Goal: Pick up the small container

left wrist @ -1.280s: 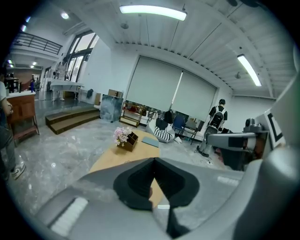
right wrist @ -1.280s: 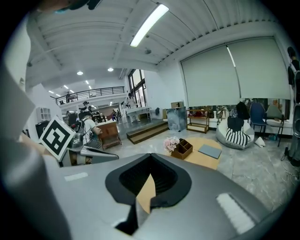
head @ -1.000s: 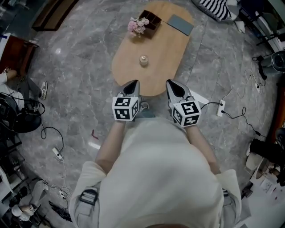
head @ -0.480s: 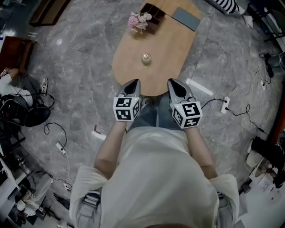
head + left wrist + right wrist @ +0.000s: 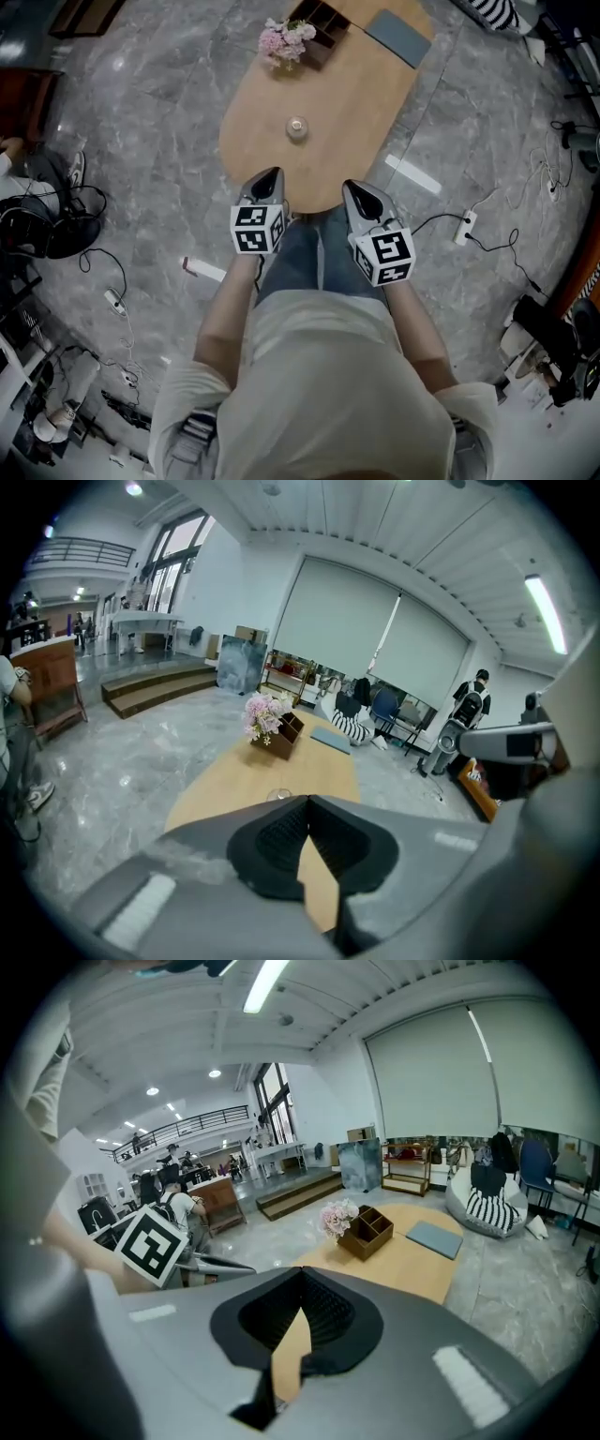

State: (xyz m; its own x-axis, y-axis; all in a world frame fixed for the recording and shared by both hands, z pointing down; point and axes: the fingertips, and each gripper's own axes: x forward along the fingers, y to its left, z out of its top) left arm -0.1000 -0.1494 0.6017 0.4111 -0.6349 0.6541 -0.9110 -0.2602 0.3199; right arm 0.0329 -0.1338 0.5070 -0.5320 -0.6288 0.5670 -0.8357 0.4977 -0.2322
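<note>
The small container (image 5: 296, 127), a little clear jar, stands alone in the middle of the oval wooden table (image 5: 347, 103). In the left gripper view the small container (image 5: 277, 795) shows just above the jaw tips. My left gripper (image 5: 267, 179) hangs over the table's near edge, well short of the jar, its jaws pressed together with nothing between them. My right gripper (image 5: 358, 189) is level with it to the right, also shut and empty. The left gripper (image 5: 307, 803) and the right gripper (image 5: 302, 1275) both point along the table.
Pink flowers (image 5: 284, 39), a brown compartment box (image 5: 319, 17) and a grey-blue notebook (image 5: 398, 36) sit at the table's far end. A power strip (image 5: 461, 228) and cables lie on the marble floor at right, more cables (image 5: 112, 300) at left.
The person has stepped a little and the view has shifted: both grippers sit slightly further left and the jeans now show below them. Both stay shut; the jar has not moved.
</note>
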